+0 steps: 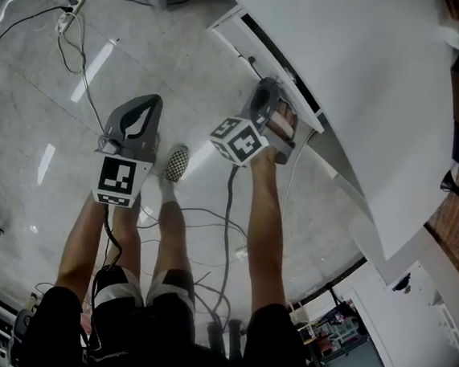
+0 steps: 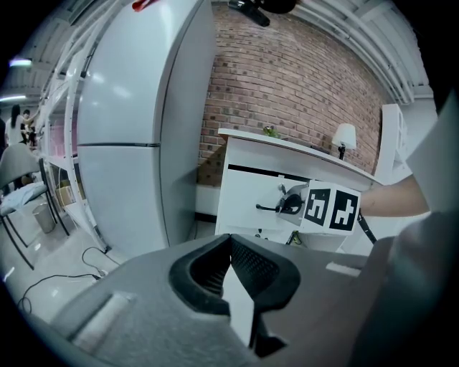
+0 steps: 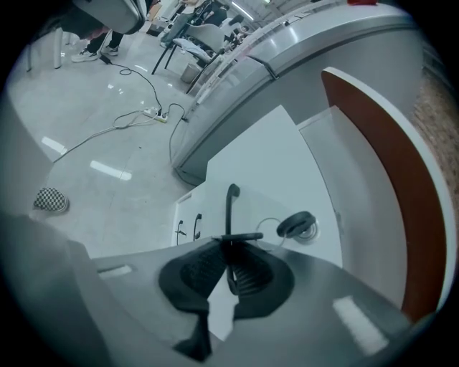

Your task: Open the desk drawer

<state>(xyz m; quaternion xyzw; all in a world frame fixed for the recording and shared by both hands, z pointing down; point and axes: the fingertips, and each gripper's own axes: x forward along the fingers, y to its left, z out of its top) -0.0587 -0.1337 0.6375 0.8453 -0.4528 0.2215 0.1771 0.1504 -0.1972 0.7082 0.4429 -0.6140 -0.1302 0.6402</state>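
Right now I count one white desk (image 1: 368, 87), one tall grey cabinet (image 2: 136, 122) beside it and two grippers. On the desk front there is one drawer (image 3: 265, 172) with a single dark handle (image 3: 230, 204), two small handles (image 3: 179, 231) lower down and one round lock (image 3: 297, 223). The drawer sits just under the desktop, facing the person, and its handle lies level along the front. The right gripper (image 3: 231, 244) is clamped on that handle. From these angles I can't tell whether the drawer stands out from the desk at all. The left gripper (image 2: 231, 240) hangs well apart from the desk, jaws together on nothing. A checkered shoe (image 1: 177, 163) stands between the grippers, and cables (image 1: 228, 211) trail across the floor below them.
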